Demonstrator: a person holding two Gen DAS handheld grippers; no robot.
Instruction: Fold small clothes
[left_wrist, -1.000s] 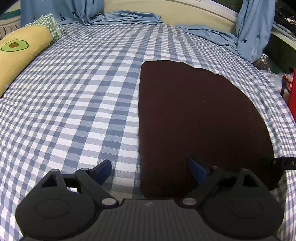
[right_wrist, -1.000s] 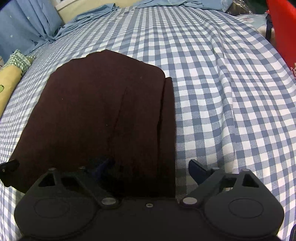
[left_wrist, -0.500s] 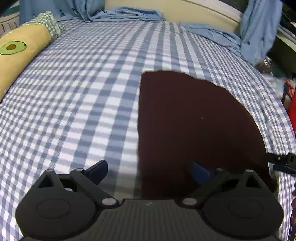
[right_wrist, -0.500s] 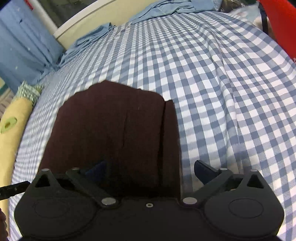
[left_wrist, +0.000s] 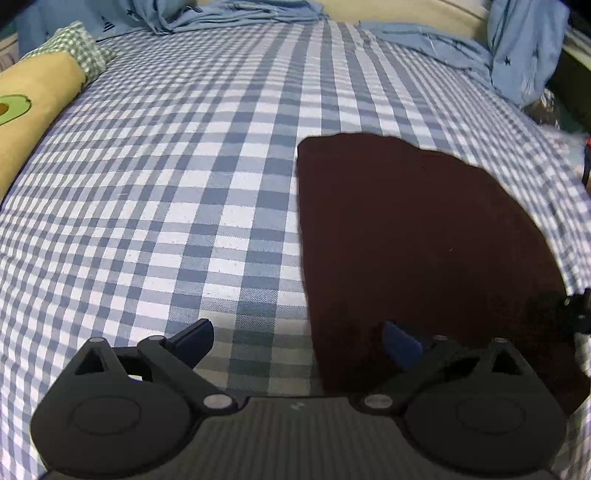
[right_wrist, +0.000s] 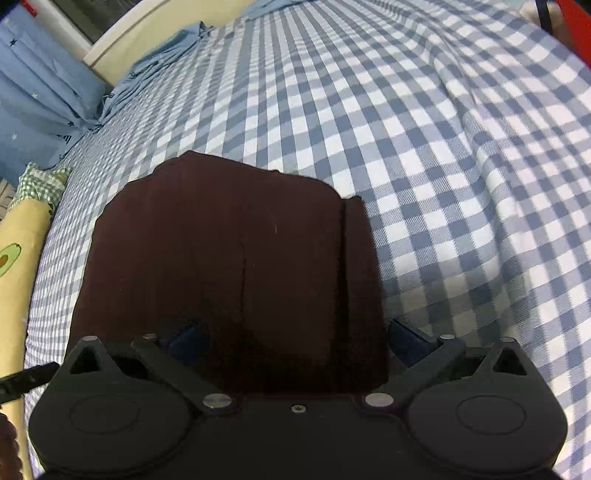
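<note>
A dark brown folded garment (left_wrist: 413, 243) lies flat on the blue-and-white checked bed sheet (left_wrist: 166, 192). My left gripper (left_wrist: 299, 341) hovers open over the garment's near left edge, one finger over the sheet, the other over the cloth, holding nothing. In the right wrist view the same garment (right_wrist: 229, 266) shows a folded strip along its right side. Above its near right edge my right gripper (right_wrist: 295, 338) stands open, with nothing pinched. The tip of the other gripper (right_wrist: 26, 378) peeks in at the left.
A yellow avocado-print bolster (left_wrist: 33, 107) with a green checked end lies along the left side of the bed. Light blue cloths (left_wrist: 436, 40) are heaped along the far edge by a cream bed frame (right_wrist: 122, 40). Something red (right_wrist: 576, 18) stands at the far right.
Both grippers drew back toward the near edge of the garment, so it looks farther away in both views. Their jaws spread slightly wider. The right view rolled a little.
</note>
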